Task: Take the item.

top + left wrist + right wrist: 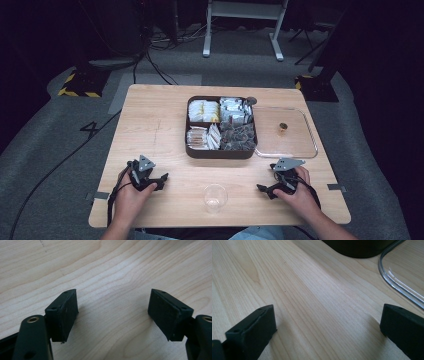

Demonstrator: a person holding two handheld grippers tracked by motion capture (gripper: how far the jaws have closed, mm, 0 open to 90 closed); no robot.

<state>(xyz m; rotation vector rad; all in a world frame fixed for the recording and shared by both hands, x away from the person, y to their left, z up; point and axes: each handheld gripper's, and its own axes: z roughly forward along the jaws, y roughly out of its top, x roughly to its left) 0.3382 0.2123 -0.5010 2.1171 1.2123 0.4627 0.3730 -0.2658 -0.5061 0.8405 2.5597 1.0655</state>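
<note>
Grippers, high view: left gripper (161, 180) and right gripper (263, 188) rest on the table (150, 115), flanking a clear cup (215, 197); compartment box (221, 151) beyond, clear lid (290, 145) beside it.
Left gripper view: jaws spread wide over bare wood.
Right gripper view: jaws wide apart; clear lid (397, 282) corner ahead.

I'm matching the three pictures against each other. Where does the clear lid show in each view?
High view: the clear lid lies flat on the table, right of the dark box.
Left gripper view: not in it.
Right gripper view: its curved rim at upper right.
Shared landmark: the dark box's corner beside the lid.
</note>
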